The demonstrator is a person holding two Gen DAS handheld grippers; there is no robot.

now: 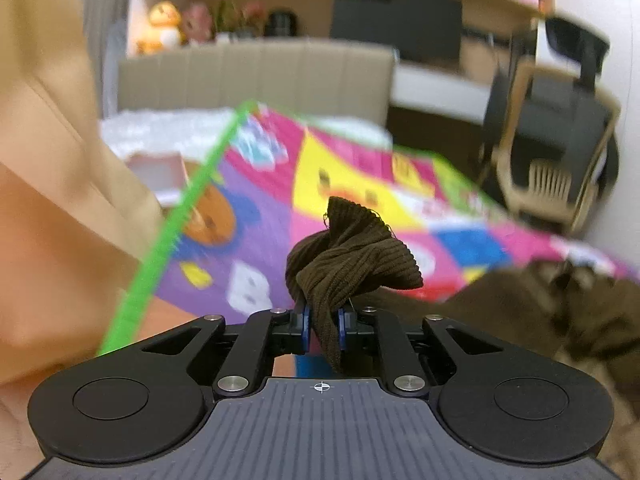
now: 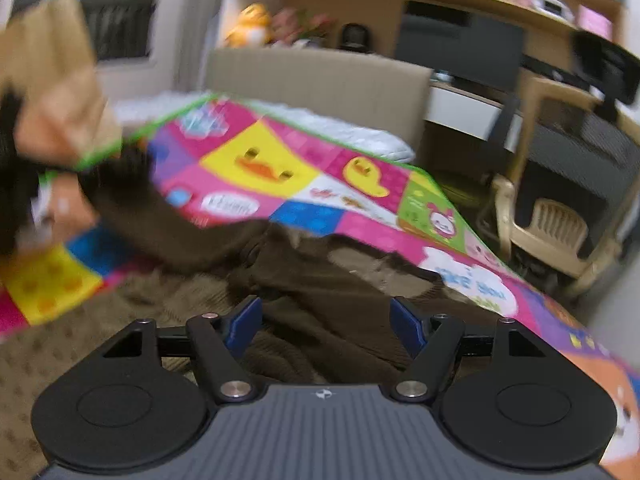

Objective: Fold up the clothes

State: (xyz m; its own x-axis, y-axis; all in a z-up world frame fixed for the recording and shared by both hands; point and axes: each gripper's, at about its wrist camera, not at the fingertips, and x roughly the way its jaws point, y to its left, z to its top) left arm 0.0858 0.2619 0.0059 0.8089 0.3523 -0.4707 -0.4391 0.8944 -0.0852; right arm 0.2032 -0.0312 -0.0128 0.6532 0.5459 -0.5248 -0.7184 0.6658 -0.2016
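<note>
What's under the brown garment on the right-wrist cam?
The colourful play mat shows around the brown garment, which lies on it. Anything beneath the cloth itself is covered.

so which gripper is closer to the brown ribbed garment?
Left. The left gripper is shut on a bunched end of the brown ribbed garment. The right gripper is open, hovering over the rest of it, gripping nothing.

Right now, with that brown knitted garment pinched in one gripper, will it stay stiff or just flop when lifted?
Likely floppy: the brown garment bunches into soft folds above the left gripper, and the rest sags onto the colourful mat. Its ribbed knit probably grips rather than slips. The right gripper hangs open over it.
</note>
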